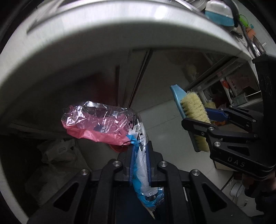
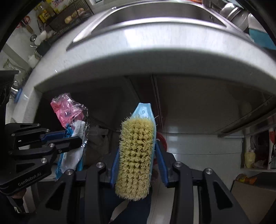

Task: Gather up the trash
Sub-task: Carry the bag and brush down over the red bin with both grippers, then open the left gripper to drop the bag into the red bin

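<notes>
My left gripper (image 1: 140, 155) is shut on crumpled plastic wrappers (image 1: 96, 124), pink, clear and blue-white, held in the air below the counter edge. They also show in the right wrist view (image 2: 72, 113), with the left gripper (image 2: 74, 136) at the left. My right gripper (image 2: 138, 155) is shut on a light blue scrub brush (image 2: 136, 155) with yellow bristles facing the camera. In the left wrist view the brush (image 1: 193, 110) and right gripper (image 1: 195, 120) are at the right, beside the wrappers and apart from them.
A white countertop edge (image 2: 155, 51) with a steel sink (image 2: 155, 15) arches above both grippers. Below it are dark cabinet doors (image 1: 134, 77) and a tiled floor (image 2: 198, 143). A pale bag (image 1: 57, 153) lies at lower left. Cluttered shelves (image 2: 258, 151) stand at right.
</notes>
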A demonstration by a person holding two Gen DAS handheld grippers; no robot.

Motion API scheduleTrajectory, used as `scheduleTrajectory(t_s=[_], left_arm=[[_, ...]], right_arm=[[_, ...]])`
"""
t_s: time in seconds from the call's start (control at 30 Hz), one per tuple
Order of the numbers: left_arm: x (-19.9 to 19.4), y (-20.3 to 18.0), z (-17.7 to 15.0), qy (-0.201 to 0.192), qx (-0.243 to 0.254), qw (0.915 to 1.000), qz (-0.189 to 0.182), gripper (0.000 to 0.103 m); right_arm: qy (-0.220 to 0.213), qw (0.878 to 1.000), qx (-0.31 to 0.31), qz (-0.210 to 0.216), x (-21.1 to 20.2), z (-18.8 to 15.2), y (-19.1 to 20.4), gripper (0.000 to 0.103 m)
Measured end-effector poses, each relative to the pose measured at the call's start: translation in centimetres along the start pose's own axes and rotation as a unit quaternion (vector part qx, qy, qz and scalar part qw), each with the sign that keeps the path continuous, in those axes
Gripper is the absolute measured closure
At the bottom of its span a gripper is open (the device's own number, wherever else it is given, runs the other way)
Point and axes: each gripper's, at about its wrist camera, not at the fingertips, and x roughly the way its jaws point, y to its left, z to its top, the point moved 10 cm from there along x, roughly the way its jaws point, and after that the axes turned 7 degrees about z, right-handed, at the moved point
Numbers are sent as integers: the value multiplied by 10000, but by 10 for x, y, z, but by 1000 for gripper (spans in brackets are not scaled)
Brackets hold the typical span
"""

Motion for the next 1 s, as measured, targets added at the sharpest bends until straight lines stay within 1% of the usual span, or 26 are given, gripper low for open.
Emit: scheduleTrajectory(t_s=[0.1, 0.2, 0.33, 0.4, 0.53, 0.63, 0.67, 0.7, 0.73, 0.77, 0.8, 0.87, 1.0], left_arm=[[48, 3, -10, 133, -64, 9999, 0, 92], [93, 4, -16, 248, -146, 9996, -27, 92], [149, 2, -16, 272, -132, 9995, -112, 92], [177, 1, -18, 353, -85, 9993, -90, 92], [217, -1, -20, 466, -35, 9988, -147, 92], [236, -2, -19, 516, 76, 9986, -66, 90], [239, -2, -19, 539, 44, 9985, -16, 83], [240, -2, -19, 557, 30, 9984, -32, 71], [239, -2, -20, 551, 51, 9985, -19, 62], [235, -2, -19, 471, 83, 9989, 9, 44], [232, 0, -19, 407, 110, 9991, 23, 32], [226, 5, -20, 319, 67, 9994, 105, 27], [216, 18, -22, 241, -81, 9995, 188, 27]], right_arm=[[123, 9997, 216, 34, 40, -20, -17, 66], [102, 9990, 411, 146, 73, -35, -31, 66], [187, 9984, 533, 70, 118, -54, -53, 66], [220, 9982, 557, -33, 137, -61, -65, 66], [255, 9971, 703, -105, 163, -69, -79, 66], [261, 9967, 760, -137, 174, -70, -86, 66], [242, 9967, 755, -151, 177, -69, -86, 66], [237, 9967, 757, -150, 178, -71, -87, 66], [243, 9966, 768, -142, 181, -66, -83, 66], [244, 9965, 782, -148, 183, -66, -78, 66], [254, 9964, 795, -145, 184, -66, -76, 66], [266, 9964, 798, -144, 179, -63, -75, 66], [268, 9965, 772, -161, 176, -58, -75, 66]])
